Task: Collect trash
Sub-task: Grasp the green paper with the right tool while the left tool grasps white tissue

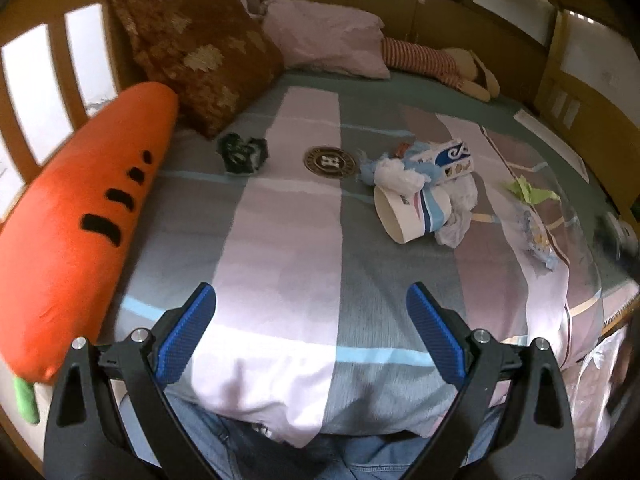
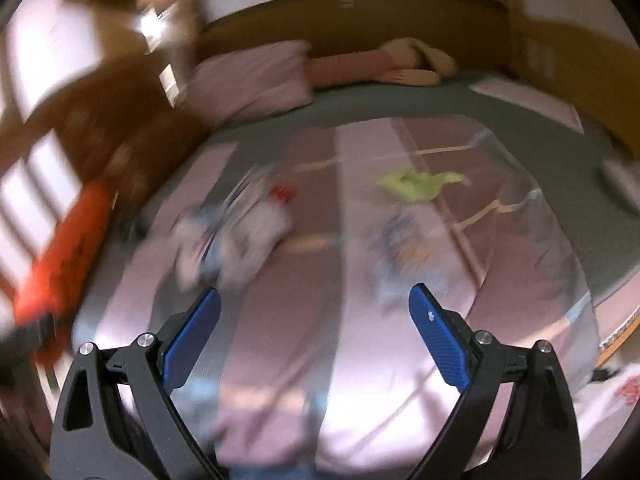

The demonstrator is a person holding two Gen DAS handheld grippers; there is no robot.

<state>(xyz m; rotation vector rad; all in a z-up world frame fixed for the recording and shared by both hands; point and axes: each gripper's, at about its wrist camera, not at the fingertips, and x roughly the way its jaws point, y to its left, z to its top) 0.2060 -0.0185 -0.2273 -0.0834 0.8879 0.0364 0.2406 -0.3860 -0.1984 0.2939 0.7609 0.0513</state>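
Orange carrot plush (image 1: 76, 216) beside dark wrapper (image 1: 242, 154)

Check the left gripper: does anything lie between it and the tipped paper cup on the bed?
Nothing visible does. The left gripper is open and empty, and only bare striped bedding lies between it and the paper cup. The crumpled white tissue and the carton sit on and behind the cup, not in front.

A white paper cup (image 1: 410, 214) with blue stripes is lying on its side mid-bed, touching crumpled tissues (image 1: 400, 174) and a blue-white carton (image 1: 450, 158). A dark wrapper (image 1: 242, 154) is lying apart to the left, and a green scrap (image 1: 528, 190) to the right.
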